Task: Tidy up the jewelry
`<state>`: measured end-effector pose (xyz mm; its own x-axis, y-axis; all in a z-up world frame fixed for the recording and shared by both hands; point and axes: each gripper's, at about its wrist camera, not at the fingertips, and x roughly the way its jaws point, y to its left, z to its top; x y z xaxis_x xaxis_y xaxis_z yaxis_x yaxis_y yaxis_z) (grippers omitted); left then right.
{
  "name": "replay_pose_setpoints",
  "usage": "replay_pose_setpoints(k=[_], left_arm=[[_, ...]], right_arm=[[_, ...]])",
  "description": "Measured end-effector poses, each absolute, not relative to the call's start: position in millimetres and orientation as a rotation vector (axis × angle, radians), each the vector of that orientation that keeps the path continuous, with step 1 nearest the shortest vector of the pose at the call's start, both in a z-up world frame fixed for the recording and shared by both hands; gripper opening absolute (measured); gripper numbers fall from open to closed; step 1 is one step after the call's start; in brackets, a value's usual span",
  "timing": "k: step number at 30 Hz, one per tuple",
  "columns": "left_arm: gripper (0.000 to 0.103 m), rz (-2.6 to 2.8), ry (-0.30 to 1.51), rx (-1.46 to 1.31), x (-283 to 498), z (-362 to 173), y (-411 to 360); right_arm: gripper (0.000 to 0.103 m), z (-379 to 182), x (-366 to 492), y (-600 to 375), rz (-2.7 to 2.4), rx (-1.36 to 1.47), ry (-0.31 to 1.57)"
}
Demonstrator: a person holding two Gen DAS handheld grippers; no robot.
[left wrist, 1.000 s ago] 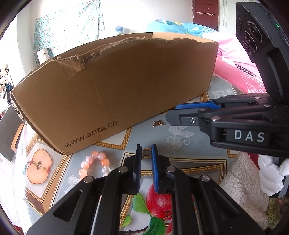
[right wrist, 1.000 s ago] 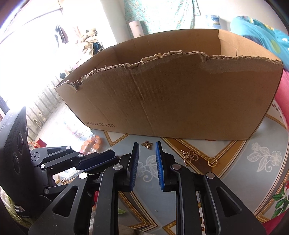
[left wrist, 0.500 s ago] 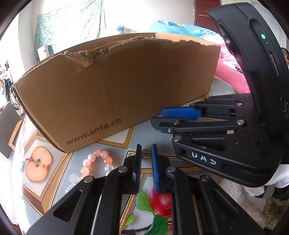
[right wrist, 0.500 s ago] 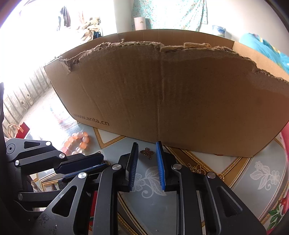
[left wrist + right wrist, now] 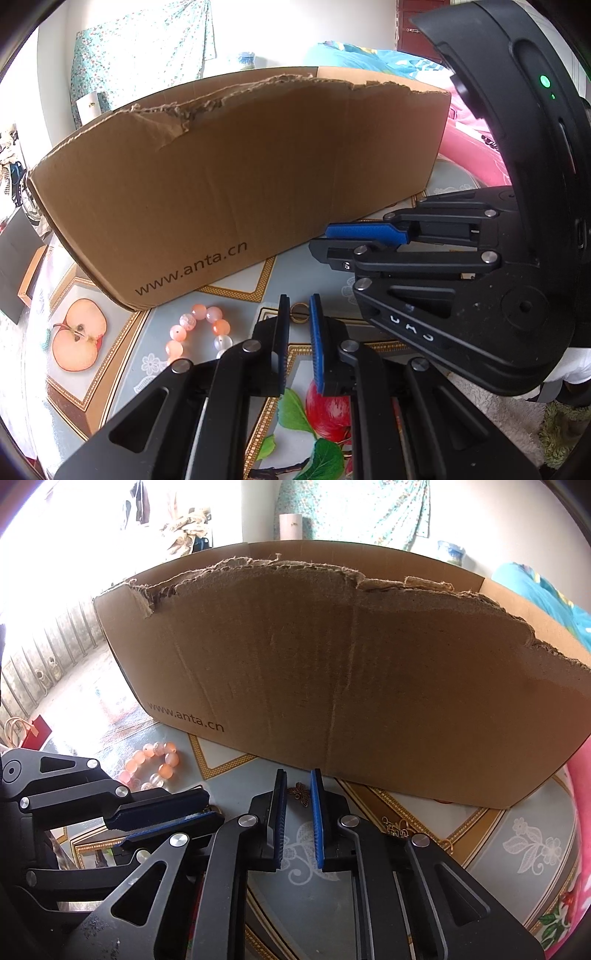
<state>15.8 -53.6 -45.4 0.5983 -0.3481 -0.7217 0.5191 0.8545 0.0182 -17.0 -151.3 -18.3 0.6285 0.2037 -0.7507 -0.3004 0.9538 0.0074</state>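
A torn cardboard box marked www.anta.cn stands on the table; it also fills the right wrist view. My left gripper is open, its tips on either side of a small gold ring lying on the cloth. A pink bead bracelet lies to its left and shows in the right wrist view. My right gripper is open around a bronze butterfly charm on the table. In the left wrist view the right gripper reaches in from the right.
A gold chain piece and a gold ring lie right of my right gripper, near the box front. The tablecloth has apple prints. Pink bedding lies beyond the box. A white fluffy cloth sits at the lower right.
My right gripper has swung left and closer, so the butterfly charm now sits between its tips. My left gripper has stayed at the gold ring, with the right gripper's body now larger beside it.
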Motion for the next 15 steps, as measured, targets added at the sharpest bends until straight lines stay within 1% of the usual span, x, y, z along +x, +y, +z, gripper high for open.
replay_pose_setpoints(k=[7, 15], left_arm=[[0.01, -0.506, 0.78, 0.243, 15, -46, -55], [0.01, -0.513, 0.782, 0.239, 12, -43, -58]], right_arm=[[0.011, -14, -12, -174, 0.313, -0.069, 0.848], [0.011, 9, -26, -203, 0.324, 0.007, 0.808]])
